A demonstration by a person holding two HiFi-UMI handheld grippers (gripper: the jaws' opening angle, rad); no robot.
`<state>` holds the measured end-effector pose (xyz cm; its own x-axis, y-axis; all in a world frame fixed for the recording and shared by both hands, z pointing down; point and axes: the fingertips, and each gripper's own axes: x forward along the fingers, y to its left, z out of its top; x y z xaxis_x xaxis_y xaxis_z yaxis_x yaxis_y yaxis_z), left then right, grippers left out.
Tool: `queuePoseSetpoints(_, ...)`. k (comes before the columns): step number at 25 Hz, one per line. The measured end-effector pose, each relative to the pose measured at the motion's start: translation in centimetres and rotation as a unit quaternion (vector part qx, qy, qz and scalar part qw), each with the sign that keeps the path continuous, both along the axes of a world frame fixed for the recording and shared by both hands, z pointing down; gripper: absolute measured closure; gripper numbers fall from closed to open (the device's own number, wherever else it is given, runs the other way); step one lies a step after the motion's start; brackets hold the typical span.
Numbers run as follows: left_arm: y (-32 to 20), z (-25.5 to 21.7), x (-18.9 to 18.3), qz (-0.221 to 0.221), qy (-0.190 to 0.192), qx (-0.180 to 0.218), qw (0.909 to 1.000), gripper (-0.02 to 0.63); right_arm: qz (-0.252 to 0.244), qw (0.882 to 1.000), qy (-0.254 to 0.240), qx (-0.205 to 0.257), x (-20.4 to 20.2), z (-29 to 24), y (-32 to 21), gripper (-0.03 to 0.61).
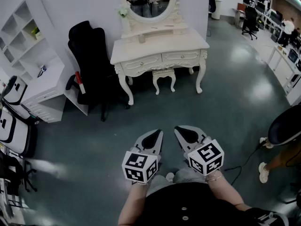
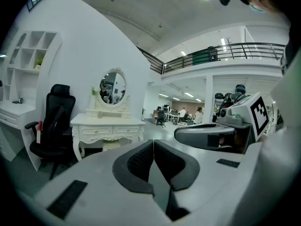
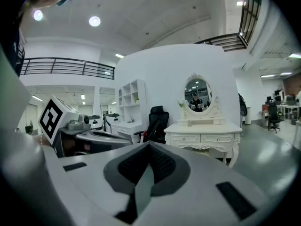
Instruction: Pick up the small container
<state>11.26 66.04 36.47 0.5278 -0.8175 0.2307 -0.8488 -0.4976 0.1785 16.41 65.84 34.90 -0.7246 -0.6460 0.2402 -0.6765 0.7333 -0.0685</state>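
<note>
The small container (image 1: 141, 38) looks to be the little pale thing on the white counter (image 1: 188, 42) in the upper middle of the head view. It stands just in front of the base of the oval mirror (image 1: 148, 1) and is too small here to tell its shape. A stool (image 1: 163, 76) is tucked under the counter, and a black chair (image 1: 91, 60) stands to its left.

Both tools are well apart from the counter, low in the frame over bare floor (image 1: 235, 79). The left tool (image 1: 155, 136) has its jaws pressed together with nothing between them. The right tool (image 1: 184, 133) is the same, its pads meeting and empty.

The step in hand is probably the approach. To do it well, I would walk up to the front of the counter, clear of the chair. One tool should spread its jaws before it arrives. It should come in near level, pinch the container by its sides, and lift straight up so nothing knocks the mirror base.
</note>
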Motion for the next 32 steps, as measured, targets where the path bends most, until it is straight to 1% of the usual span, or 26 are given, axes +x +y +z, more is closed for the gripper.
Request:
queuePoseSetpoints(4, -1.4, 0.5, 0.1, -0.005, 0.002, -0.013, 0.9999, 0.6, -0.013, 1.0, 0.012, -0.012, -0.4, 0.7, -1.3, 0.578)
queuePoseSetpoints(13, -3.7, 0.5, 0.7, -0.012, 0.003, -0.016, 0.9998, 0.6, -0.025, 0.999, 0.015, -0.015, -0.1, 0.9, -3.7, 0.578)
queuePoseSetpoints(18, -4.3, 0.7, 0.7, -0.022, 0.005, -0.015, 0.9996, 0.6, -0.018, 1.0, 0.004, -0.009, 0.4, 0.4, -4.5, 0.578)
queuePoseSetpoints(23, -4.9, 0.8, 1.3, -0.027, 0.02, -0.02, 0.9992, 0.598, -0.019, 0.999, -0.041, -0.015, 1.3, -0.6, -5.1, 0.577)
queuePoseSetpoints(26, -5.8, 0.9, 1.5, -0.038, 0.015, -0.024, 0.9989, 0.598, -0.031, 0.999, -0.028, -0.015, 1.8, -0.5, -5.5, 0.577)
queuePoseSetpoints(28, -6.2, 0.9, 1.8, -0.046, 0.013, -0.024, 0.9986, 0.591, -0.035, 0.999, -0.027, -0.022, 2.4, -0.2, -5.8, 0.577)
queuePoseSetpoints(29, -6.5, 0.8, 2.0, -0.049, 0.012, -0.023, 0.9985, 0.568, -0.037, 0.999, -0.031, -0.025, 2.7, -0.1, -6.0, 0.577)
queuePoseSetpoints(31, -7.0, 0.8, 2.5, -0.052, 0.011, -0.021, 0.9984, 0.468, -0.041, 0.998, -0.039, -0.03, 3.3, 0.1, -6.4, 0.577)
queuePoseSetpoints(32, -7.3, 0.9, 2.8, -0.053, 0.009, -0.021, 0.9983, 0.441, -0.043, 0.998, -0.041, -0.032, 3.5, 0.3, -6.6, 0.577)
